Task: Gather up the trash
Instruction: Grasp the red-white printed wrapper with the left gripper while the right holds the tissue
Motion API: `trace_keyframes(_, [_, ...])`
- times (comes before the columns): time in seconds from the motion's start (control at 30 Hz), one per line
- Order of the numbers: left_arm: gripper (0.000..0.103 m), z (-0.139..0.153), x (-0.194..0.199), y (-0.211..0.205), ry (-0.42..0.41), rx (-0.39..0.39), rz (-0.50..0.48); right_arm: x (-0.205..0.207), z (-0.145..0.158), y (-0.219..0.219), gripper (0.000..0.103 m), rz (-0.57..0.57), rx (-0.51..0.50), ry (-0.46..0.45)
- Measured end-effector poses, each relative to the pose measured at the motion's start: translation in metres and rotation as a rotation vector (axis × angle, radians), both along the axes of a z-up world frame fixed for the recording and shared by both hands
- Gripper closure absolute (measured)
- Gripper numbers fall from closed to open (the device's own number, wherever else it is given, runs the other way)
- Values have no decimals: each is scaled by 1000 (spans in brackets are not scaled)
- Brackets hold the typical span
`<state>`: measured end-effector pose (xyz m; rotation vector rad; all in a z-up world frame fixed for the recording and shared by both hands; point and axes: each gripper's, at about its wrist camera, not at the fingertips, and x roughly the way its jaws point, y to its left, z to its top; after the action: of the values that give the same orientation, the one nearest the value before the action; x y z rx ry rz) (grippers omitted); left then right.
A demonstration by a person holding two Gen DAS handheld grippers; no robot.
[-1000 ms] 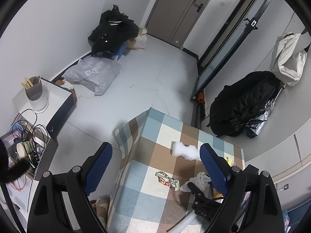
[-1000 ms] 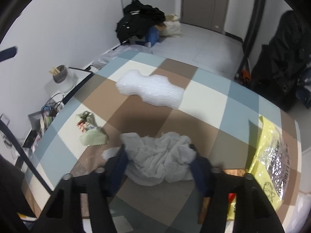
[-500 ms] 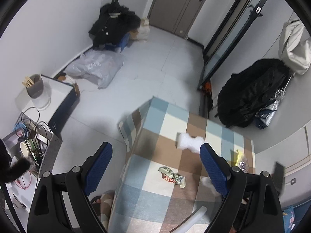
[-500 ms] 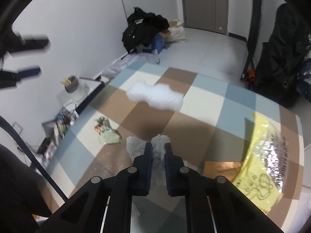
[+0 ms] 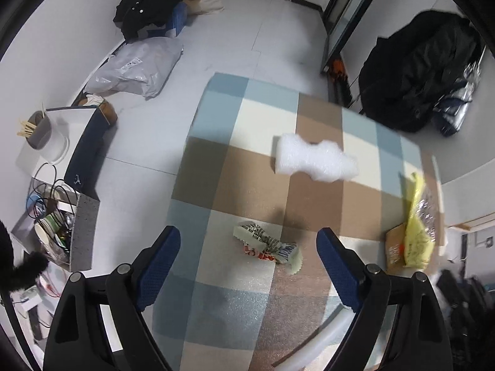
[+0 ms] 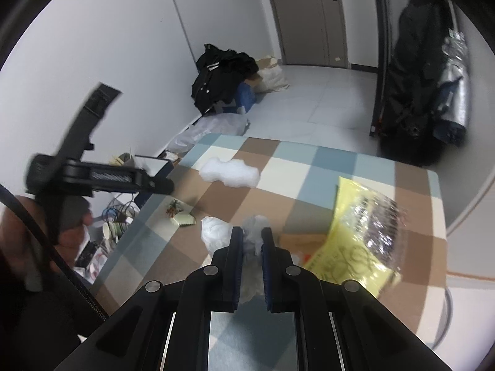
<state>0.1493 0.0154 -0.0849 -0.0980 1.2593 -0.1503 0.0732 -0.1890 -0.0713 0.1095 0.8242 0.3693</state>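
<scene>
A table under a checked cloth (image 5: 216,160) stands on a grey tiled floor. The right gripper (image 6: 250,241) is clamped on a crumpled white tissue (image 6: 213,233) above the cloth. The left gripper (image 5: 247,241), jaws wide apart, hovers over a crushed snack wrapper (image 5: 267,242). Beyond the wrapper lies white foam (image 5: 312,160). Left of the table, a grey box (image 5: 83,225) holds paper cups (image 5: 46,227) and cables.

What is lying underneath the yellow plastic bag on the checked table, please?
A flat brown cardboard piece pokes out from under the yellow bag on the table. How far it extends beneath is covered.
</scene>
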Motion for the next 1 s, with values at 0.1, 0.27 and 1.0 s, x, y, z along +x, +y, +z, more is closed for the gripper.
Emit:
trace_keyframes(0.1, [16, -5, 0, -6, 4, 19, -5, -8, 2, -8, 93, -16, 12, 1])
trace_keyframes(0.27, [32, -15, 3, -18, 19, 80, -27, -17, 5, -17, 93, -26, 35, -8])
trace_keyframes(1.0, [59, -19, -8, -46, -6, 164, -174, -33, -2, -34, 92, -73, 27, -26])
